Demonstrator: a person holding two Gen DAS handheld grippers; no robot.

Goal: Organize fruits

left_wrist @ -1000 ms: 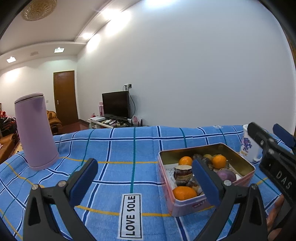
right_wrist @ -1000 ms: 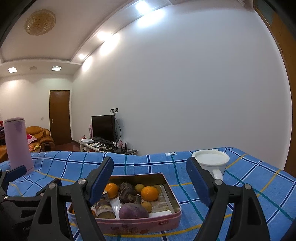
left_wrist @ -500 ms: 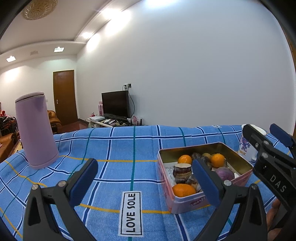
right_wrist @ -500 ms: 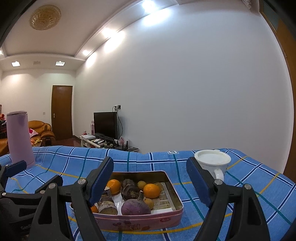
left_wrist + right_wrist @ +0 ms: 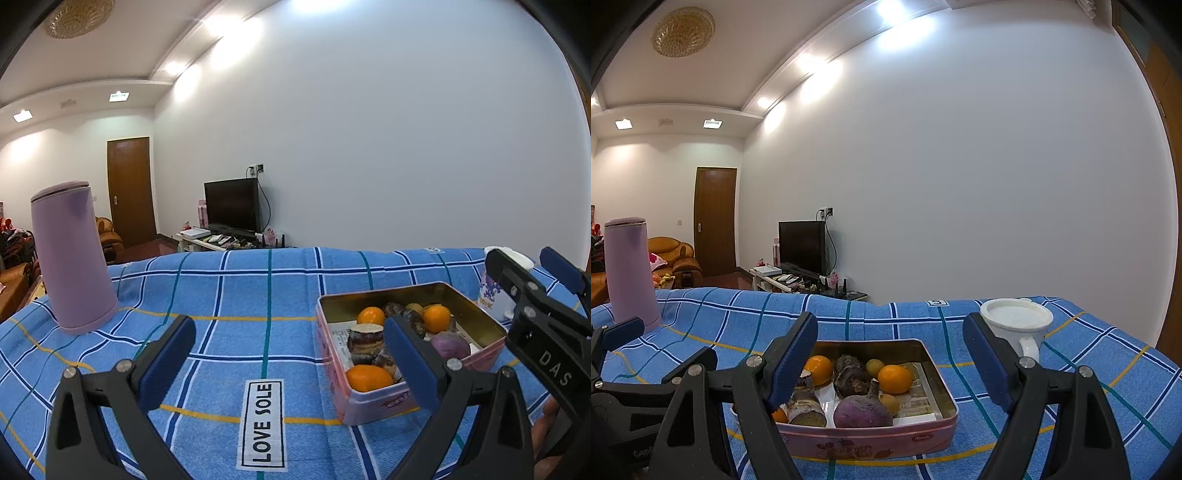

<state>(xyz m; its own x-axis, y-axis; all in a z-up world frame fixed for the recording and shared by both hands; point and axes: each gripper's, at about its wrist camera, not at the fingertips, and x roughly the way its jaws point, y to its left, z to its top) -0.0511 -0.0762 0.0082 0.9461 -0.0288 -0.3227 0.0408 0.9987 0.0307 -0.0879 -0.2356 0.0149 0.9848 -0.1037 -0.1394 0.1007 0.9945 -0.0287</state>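
A pink tin (image 5: 868, 443) on the blue checked cloth holds oranges (image 5: 894, 378), a purple turnip (image 5: 862, 410), dark taro pieces (image 5: 851, 380) and small yellow fruits (image 5: 874, 367). My right gripper (image 5: 890, 343) hovers open and empty just in front of the tin, its fingers framing it. In the left wrist view the tin (image 5: 369, 406) lies to the right, behind the right finger of my left gripper (image 5: 290, 350), which is open and empty over bare cloth. The right gripper (image 5: 528, 262) shows at that view's right edge.
A tall lilac flask (image 5: 72, 258) stands upright at the cloth's far left. A white mug (image 5: 1015, 325) sits just behind and right of the tin. A "LOVE SOLE" label (image 5: 262, 424) lies on the cloth left of the tin. The table's far edge drops toward a living room.
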